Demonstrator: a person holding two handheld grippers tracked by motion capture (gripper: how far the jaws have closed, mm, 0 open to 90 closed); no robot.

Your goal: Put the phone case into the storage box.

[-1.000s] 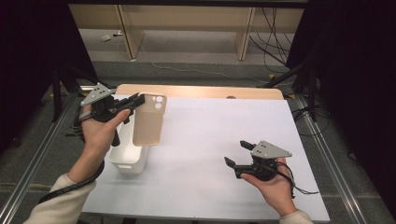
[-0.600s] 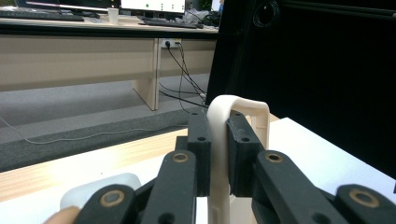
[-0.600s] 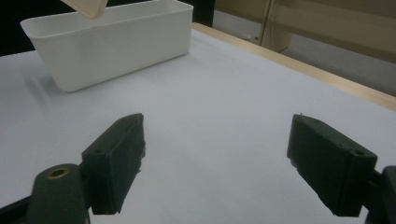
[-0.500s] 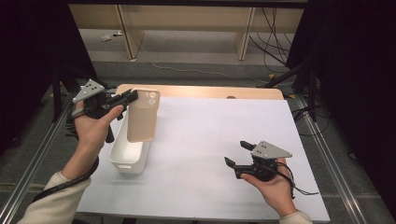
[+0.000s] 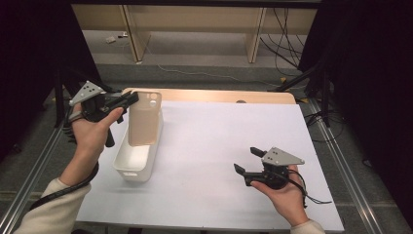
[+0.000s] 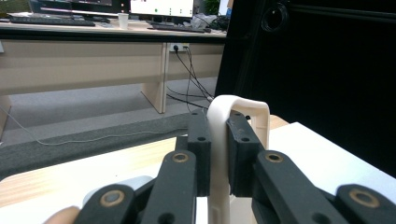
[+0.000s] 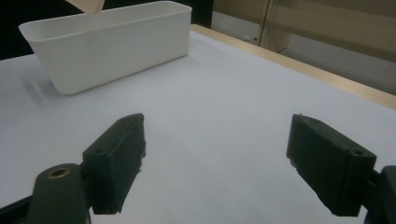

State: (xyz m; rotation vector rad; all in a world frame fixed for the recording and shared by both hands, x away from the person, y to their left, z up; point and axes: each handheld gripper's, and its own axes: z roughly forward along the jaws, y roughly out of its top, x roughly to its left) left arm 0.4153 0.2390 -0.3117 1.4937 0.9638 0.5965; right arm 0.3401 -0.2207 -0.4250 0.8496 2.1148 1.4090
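Observation:
A flat cream lid point(image 5: 144, 119) with a hole near its top edge hangs upright over the white bin point(image 5: 134, 161) at the table's left. My left gripper point(image 5: 130, 100) is shut on the lid's upper edge. In the left gripper view, the two black jaws point(image 6: 217, 119) pinch the thin cream lid point(image 6: 218, 196) between them. My right gripper point(image 5: 246, 160) hovers low over the white table sheet at the right front, open, nothing between its jaws point(image 7: 217, 140). The right gripper view has the bin point(image 7: 116, 42) farther off and a corner of the lid point(image 7: 86, 4) above it.
The white sheet point(image 5: 219, 131) covers most of the table, with a bare wooden strip point(image 5: 219, 96) along the far edge. Metal rails run along both sides. Desk legs and cables point(image 5: 287, 44) stand on the floor beyond the table.
My left hand has drifted a little to the left with the lid still held over the bin. The right hand has stayed put.

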